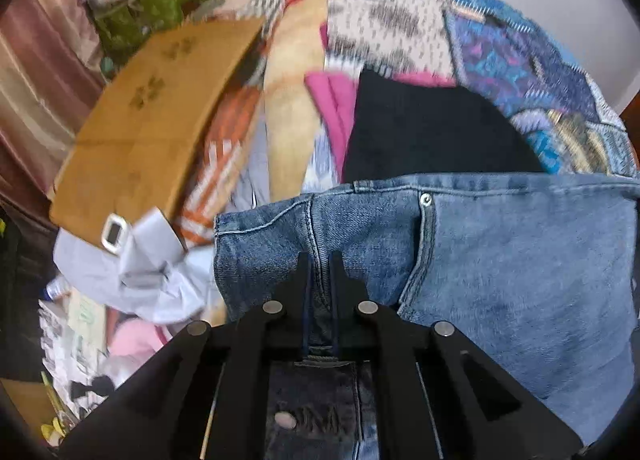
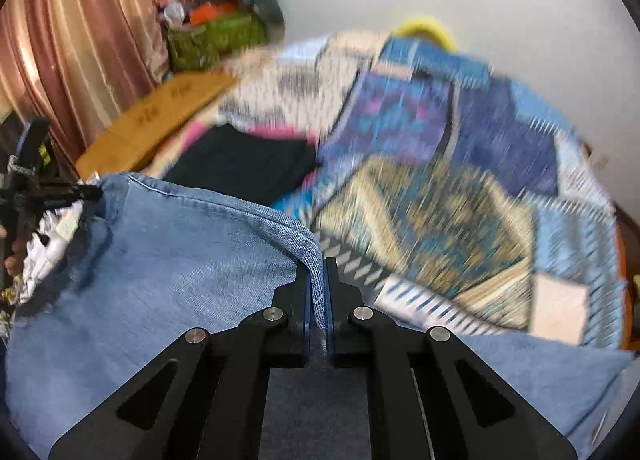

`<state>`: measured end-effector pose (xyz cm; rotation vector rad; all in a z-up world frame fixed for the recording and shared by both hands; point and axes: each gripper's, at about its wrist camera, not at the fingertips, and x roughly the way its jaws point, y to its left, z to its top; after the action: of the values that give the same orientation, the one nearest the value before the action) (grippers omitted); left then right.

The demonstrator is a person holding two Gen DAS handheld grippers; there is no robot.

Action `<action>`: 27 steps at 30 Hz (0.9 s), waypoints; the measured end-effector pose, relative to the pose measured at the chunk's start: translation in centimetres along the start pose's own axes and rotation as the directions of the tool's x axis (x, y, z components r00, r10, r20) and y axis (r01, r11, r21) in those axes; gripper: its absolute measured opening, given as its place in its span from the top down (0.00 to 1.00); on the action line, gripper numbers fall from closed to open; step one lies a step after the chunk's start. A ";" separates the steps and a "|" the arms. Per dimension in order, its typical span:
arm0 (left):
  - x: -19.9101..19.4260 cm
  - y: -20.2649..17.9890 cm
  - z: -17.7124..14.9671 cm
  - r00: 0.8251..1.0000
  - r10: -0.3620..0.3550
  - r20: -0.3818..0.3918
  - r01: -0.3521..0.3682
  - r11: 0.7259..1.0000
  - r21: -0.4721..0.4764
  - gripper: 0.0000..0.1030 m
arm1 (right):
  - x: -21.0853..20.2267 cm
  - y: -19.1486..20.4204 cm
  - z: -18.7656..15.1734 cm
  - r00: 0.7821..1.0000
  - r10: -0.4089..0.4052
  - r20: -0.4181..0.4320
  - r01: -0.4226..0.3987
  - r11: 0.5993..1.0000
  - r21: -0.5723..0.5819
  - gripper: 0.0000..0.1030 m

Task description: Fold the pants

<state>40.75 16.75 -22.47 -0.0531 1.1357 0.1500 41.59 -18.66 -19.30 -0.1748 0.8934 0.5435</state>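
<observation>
Both grippers clench blue jeans (image 1: 500,260) above a blurred patchwork bedspread (image 2: 440,188): left gripper (image 1: 320,272) at the fly seam, right gripper (image 2: 319,280) on a folded edge.

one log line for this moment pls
task: fold pants | left gripper: shut on jeans | right gripper: shut on jeans edge | surface: patchwork quilt | view: blurred

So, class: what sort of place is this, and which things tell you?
Probably a cluttered bedroom: a patchwork quilt spread over what looks like a bed, a satin curtain, and folded clothes lying beyond the jeans both grippers hold.
</observation>
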 end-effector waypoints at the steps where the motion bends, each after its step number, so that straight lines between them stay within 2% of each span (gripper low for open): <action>1: -0.9 -0.1 0.3 1.000 0.004 0.026 -0.004 1.000 -0.001 0.94 | -1.6 0.0 0.7 0.999 -0.012 0.039 0.012 1.000 -0.003 0.95; 4: -4.1 -0.1 1.0 0.994 -0.023 0.103 0.025 0.999 -0.020 0.94 | -4.3 0.3 1.3 0.996 -0.026 0.082 0.027 1.000 -0.008 0.95; 7: -6.1 -0.4 0.1 0.991 -0.024 0.134 0.024 1.000 -0.003 0.94 | -6.3 1.0 0.3 0.995 -0.023 0.097 0.024 1.000 -0.002 0.95; 10: -7.2 -0.6 -1.7 0.990 -0.016 0.141 0.015 1.000 0.011 0.94 | -7.5 2.3 -1.4 0.994 -0.023 0.104 0.025 1.000 -0.016 0.95; 15: -9.0 0.4 -4.6 0.988 -0.037 0.153 0.039 0.999 -0.007 0.94 | -9.9 4.0 -4.0 0.992 -0.005 0.127 0.007 1.000 -0.015 0.95; 21: -10.9 1.8 -7.3 0.990 -0.043 0.135 0.047 0.999 -0.027 0.94 | -11.4 6.2 -7.4 0.992 0.030 0.122 -0.028 0.999 -0.015 0.95; 26: -12.2 2.2 -10.1 0.989 0.029 0.144 -0.028 1.000 -0.008 0.94 | -12.4 7.9 -10.2 0.993 0.054 0.109 -0.052 0.998 -0.020 0.95; 27: -12.3 2.3 -11.2 0.990 0.026 0.140 -0.025 1.000 -0.014 0.94 | -12.4 8.2 -10.9 0.992 0.058 0.109 -0.057 0.998 -0.013 0.95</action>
<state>25.32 16.61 -15.98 -0.0380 0.9957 0.1806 23.55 -20.34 -15.82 -0.1267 0.7910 0.6059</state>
